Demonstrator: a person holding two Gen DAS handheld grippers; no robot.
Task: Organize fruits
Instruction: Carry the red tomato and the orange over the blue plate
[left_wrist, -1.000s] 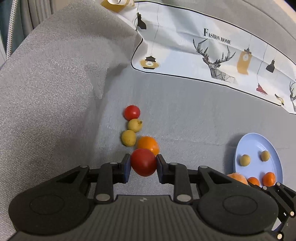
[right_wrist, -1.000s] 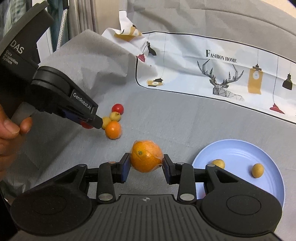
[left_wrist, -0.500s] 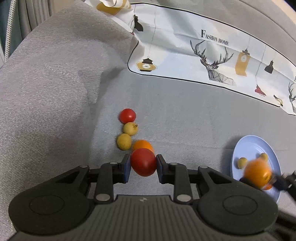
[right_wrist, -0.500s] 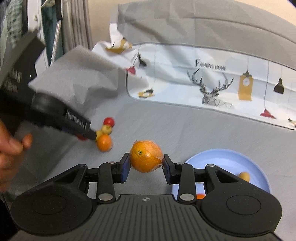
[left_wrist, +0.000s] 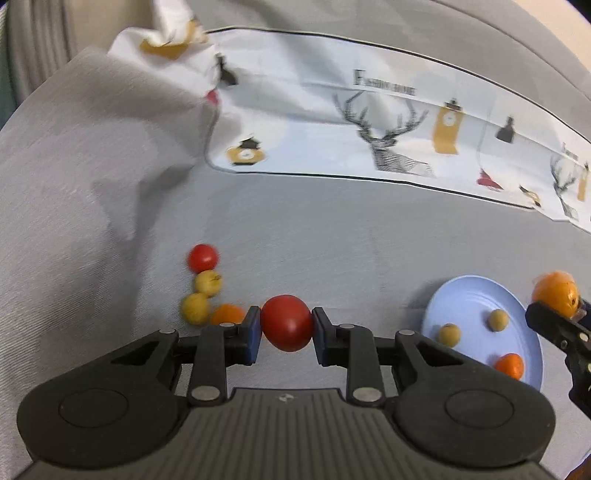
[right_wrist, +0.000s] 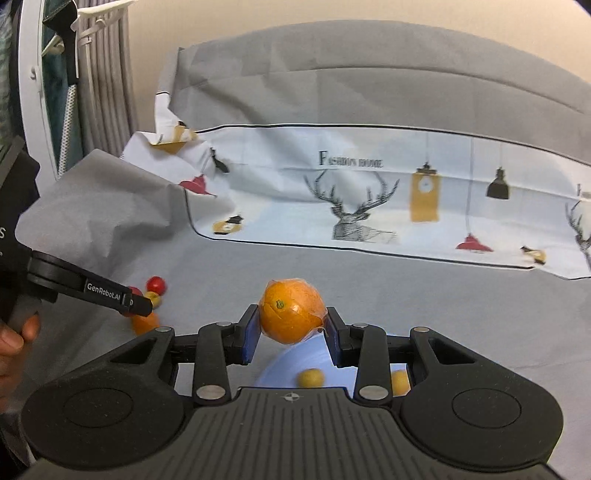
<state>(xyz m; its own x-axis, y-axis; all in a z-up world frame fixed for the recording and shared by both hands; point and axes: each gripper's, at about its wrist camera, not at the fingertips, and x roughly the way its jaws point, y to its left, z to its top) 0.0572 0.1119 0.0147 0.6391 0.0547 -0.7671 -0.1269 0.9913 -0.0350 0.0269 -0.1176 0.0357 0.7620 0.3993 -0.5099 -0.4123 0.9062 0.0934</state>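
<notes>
Right wrist view: our right gripper (right_wrist: 291, 325) clamps the orange (right_wrist: 291, 314), so we lower gently onto the blue plate (right_wrist: 288, 365).

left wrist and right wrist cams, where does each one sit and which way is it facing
Left wrist: sits on the left claw, looking forward over its fingers at the red tomato it grips, the loose fruits and blue plate; the right claw shows at the right edge.
Right wrist: sits on the right claw, facing the orange it grips above the plate; the person's hand shows at left.
Shared: plate, printed cloth, fruit cluster, orange.
</notes>
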